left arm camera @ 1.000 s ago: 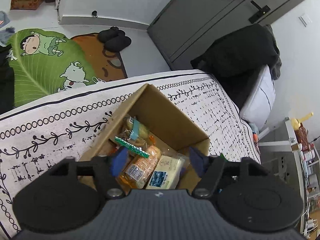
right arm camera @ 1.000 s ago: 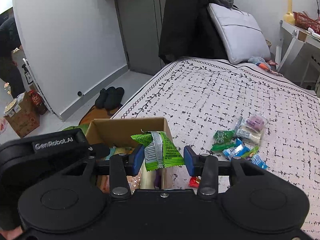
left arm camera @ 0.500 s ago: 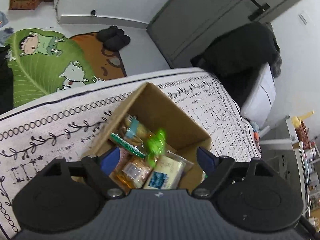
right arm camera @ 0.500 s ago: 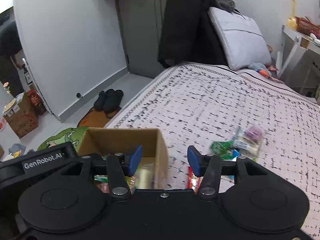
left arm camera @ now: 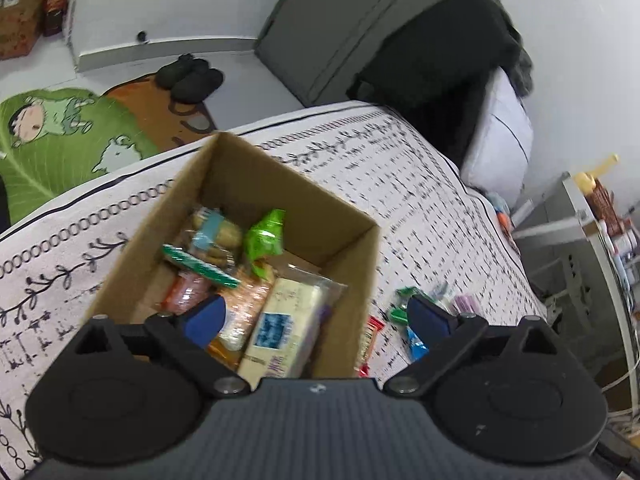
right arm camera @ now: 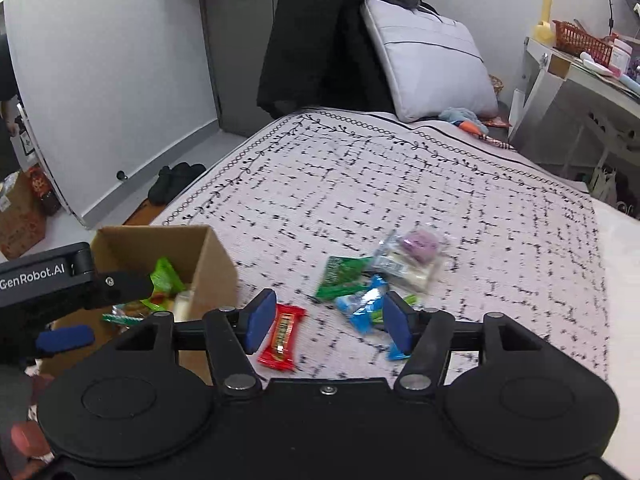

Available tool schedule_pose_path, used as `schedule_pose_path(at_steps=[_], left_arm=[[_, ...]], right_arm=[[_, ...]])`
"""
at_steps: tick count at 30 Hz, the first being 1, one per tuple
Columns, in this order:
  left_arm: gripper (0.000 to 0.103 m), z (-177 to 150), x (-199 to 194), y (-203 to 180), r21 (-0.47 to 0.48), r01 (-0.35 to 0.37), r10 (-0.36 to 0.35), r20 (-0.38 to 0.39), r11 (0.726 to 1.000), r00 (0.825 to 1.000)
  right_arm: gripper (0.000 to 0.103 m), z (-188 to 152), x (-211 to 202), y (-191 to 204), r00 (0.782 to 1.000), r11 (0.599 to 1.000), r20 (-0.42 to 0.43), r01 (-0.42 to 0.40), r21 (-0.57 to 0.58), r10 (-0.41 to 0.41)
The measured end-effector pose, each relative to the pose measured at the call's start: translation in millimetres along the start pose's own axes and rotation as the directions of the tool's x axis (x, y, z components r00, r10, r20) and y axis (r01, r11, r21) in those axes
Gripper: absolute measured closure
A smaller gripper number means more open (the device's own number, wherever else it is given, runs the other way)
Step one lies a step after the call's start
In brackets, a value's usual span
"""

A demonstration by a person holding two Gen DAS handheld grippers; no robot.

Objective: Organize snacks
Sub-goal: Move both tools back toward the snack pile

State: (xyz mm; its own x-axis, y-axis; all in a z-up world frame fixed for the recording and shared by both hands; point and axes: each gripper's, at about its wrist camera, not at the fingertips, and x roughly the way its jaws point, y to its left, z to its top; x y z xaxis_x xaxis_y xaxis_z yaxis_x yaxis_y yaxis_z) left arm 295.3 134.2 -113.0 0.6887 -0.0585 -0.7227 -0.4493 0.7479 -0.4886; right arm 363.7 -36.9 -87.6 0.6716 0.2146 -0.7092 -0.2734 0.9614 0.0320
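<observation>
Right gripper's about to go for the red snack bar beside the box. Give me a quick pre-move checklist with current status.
1. Right gripper open and empty: ok.
2. Red snack bar lying clear on the bedspread, nothing on top: ok.
3. Bar sits between the fingers' line: not ok, it lies close to the left pad.
4. Left gripper out of the path: cannot tell; it hovers open over the cardboard box.
5. Room in the box: ok.
</observation>
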Motion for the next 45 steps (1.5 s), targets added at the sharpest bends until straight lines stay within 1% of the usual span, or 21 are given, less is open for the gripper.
schedule_pose_path(at_steps=[7,13,16,19,23,27,30,32,34,37,39,45], left_arm=[[0.006,-14,-3,-38,0.107,0.066,-0.072,0.048,0.992,0.996],[0.007,-27,1,-65,0.195,0.071,-0.090,0.094,0.978,0.991],[0.009,-33,4,-75,0.236,0.080,-0.108,0.106,0.968,0.988],[0.012,-38,9,-84,0.266,0.091,-0.123,0.109,0.960,0.986],[0.021,-45,19,-94,0.297,0.089,-0.121,0.094,0.951,0.988],[0.035,-52,33,-104,0.326,0.077,-0.105,0.069,0.942,0.992],[0.036,-57,43,-110,0.344,0.039,-0.067,0.070,0.938,0.995],[0.037,-59,50,-112,0.351,0.031,-0.055,0.059,0.936,0.997],[0.038,-61,58,-115,0.358,0.023,-0.044,0.052,0.933,0.998],[0.041,-65,68,-117,0.368,0.000,-0.017,0.043,0.930,0.999],[0.045,-67,75,-119,0.369,-0.028,0.013,0.043,0.929,0.999],[0.050,-68,96,-118,0.367,-0.092,0.084,0.036,0.926,0.996]], right_arm=[[0.044,0,0,-29,1.000,1.000,-0.009,0.005,-0.026,-0.005],[0.044,10,-1,-55,1.000,1.000,0.007,-0.014,-0.019,0.015],[0.044,12,3,-70,1.000,1.000,0.017,-0.017,0.016,0.017],[0.044,7,10,-86,1.000,0.997,0.014,-0.029,0.071,0.028],[0.044,-1,22,-102,0.999,0.992,0.001,-0.045,0.119,0.046],[0.044,-7,36,-118,0.998,0.983,-0.010,-0.057,0.172,0.060],[0.044,-10,46,-125,0.998,0.981,0.003,-0.059,0.184,0.060],[0.044,-12,53,-131,0.998,0.981,0.024,-0.061,0.184,0.058],[0.044,-14,61,-135,0.998,0.980,0.022,-0.055,0.190,0.052],[0.044,-15,72,-142,0.996,0.972,0.018,-0.087,0.218,0.085],[0.044,-16,78,-144,0.994,0.970,0.019,-0.106,0.220,0.104],[0.044,-19,96,-147,0.989,0.963,0.014,-0.150,0.226,0.151]])
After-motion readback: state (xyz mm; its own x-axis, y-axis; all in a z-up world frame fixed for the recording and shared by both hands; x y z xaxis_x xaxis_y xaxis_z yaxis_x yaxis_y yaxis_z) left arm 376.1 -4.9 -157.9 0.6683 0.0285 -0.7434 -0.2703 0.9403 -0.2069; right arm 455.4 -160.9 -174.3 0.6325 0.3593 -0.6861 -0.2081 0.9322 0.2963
